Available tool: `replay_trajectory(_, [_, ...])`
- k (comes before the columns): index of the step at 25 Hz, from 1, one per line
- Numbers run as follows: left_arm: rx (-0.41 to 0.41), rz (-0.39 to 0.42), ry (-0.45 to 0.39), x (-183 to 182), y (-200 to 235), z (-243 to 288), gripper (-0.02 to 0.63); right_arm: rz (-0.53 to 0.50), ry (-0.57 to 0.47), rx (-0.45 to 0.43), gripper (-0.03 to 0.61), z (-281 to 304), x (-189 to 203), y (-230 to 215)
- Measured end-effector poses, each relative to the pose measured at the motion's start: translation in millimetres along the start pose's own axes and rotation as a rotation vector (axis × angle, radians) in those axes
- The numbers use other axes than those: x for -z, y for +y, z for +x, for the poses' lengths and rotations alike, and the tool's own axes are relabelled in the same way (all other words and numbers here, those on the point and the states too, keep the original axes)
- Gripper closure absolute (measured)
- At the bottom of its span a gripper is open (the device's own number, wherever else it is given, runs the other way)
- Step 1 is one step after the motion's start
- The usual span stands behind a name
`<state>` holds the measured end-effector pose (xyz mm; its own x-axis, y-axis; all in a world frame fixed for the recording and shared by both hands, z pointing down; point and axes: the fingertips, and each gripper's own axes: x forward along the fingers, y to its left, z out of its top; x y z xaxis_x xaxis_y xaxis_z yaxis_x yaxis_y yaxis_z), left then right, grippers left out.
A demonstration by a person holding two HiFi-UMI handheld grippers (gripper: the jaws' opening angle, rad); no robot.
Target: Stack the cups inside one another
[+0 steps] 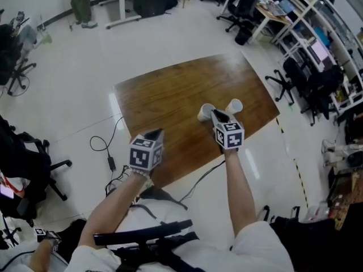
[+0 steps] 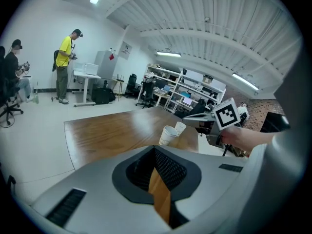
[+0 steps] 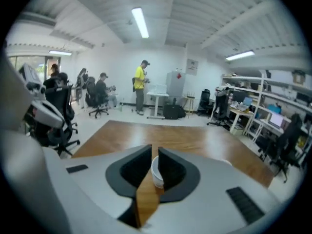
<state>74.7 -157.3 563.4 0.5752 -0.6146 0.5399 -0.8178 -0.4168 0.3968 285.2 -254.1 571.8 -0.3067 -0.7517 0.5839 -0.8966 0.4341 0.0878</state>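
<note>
Two white paper cups stand close together near the right edge of the brown wooden table [image 1: 164,95]: the left cup [image 1: 205,113] and the right cup [image 1: 234,105]. My right gripper [image 1: 218,115] reaches in between them, next to the left cup. In the right gripper view its jaws [image 3: 152,152] stand a little apart, and a cup's white rim [image 3: 156,172] shows in the gap; no pad visibly presses on it. My left gripper [image 1: 155,133] hovers at the table's near edge, well left of the cups. Its jaws [image 2: 155,152] meet at the tips, empty, and both cups [image 2: 168,134] lie ahead.
A black cable [image 1: 108,146] trails on the floor by the table's near left corner. Office chairs [image 1: 283,78] and desks crowd the right side. A person in a yellow top [image 2: 64,65] stands far off by a white desk. Black gear [image 1: 147,239] lies by my lap.
</note>
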Motion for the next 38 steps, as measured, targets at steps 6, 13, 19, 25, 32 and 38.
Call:
replay_trajectory(6, [0.045,0.005,-0.016,-5.8,9.4,-8.7,0.617,0.316,-0.172,0.055,0.515,-55.6,4.0,32.7])
replay_trajectory(13, [0.074,0.080,0.001,-4.8,6.0,-18.1,0.617,0.472,-0.212,0.137,0.517,-92.0,27.8,75.9])
replay_trajectory(19, [0.068,0.135,-0.015,-14.3,22.3,-37.0,0.617,0.469,-0.198,0.194,0.517,-100.1,17.6,100.2])
replay_trajectory(25, [0.053,0.099,-0.033,-15.2,34.4,-50.5,0.617,0.463,-0.198,0.208,0.517,-111.9,7.4,126.8])
replay_trajectory(32, [0.077,0.083,-0.024,-11.7,35.6,-56.5,0.618,0.465,-0.194,0.244,0.502,-122.4,9.6,139.0])
replay_trajectory(38, [0.124,0.129,-0.004,-9.3,13.6,-49.7,0.618,0.428,-0.156,0.270,0.469,-123.4,17.8,118.8])
